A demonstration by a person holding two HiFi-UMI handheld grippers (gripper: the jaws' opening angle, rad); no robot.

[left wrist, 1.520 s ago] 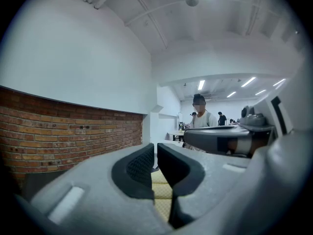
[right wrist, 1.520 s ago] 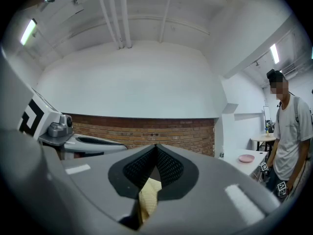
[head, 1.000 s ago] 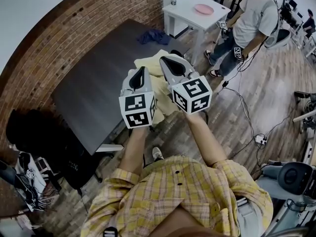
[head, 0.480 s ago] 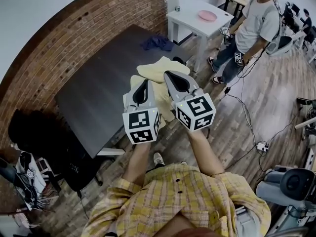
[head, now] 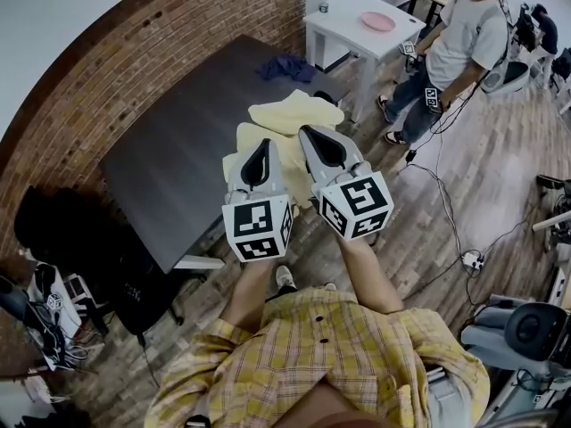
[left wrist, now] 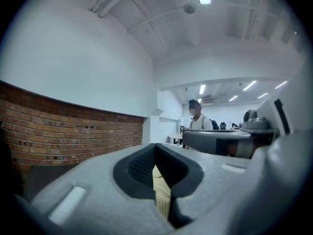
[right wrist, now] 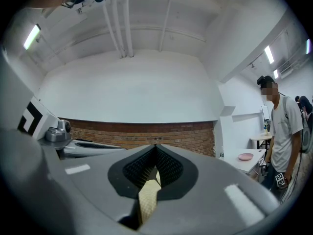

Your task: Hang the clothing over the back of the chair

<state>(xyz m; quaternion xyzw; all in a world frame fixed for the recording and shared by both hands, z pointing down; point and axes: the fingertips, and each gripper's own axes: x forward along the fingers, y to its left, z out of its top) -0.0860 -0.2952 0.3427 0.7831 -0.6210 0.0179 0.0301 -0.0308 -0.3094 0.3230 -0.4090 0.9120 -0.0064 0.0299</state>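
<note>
A pale yellow garment (head: pixel 293 114) hangs from both grippers above the near edge of a dark table (head: pixel 169 168). My left gripper (head: pixel 259 146) and right gripper (head: pixel 314 135) are raised side by side, jaws pointing away from me. The left gripper (left wrist: pixel 155 150) is shut on a fold of the yellow cloth (left wrist: pixel 161 192). A strip of the yellow cloth (right wrist: pixel 147 199) is likewise pinched in the shut right gripper (right wrist: pixel 155 153). A small dark shape (head: pixel 324 98) shows past the garment's right edge. I cannot tell if it is the chair.
A blue cloth (head: pixel 284 65) lies at the dark table's far end. Beyond stands a white table (head: pixel 352 34) with a pink plate (head: pixel 378 21). A person (head: pixel 455 43) stands at the right holding grippers. Cables (head: pixel 446 203) run over the wooden floor. Dark bags (head: pixel 62 239) sit at the left.
Both grippers have kept their hold on the garment and stayed close together. More of the yellow cloth now shows beyond the jaws, over the table's edge.
</note>
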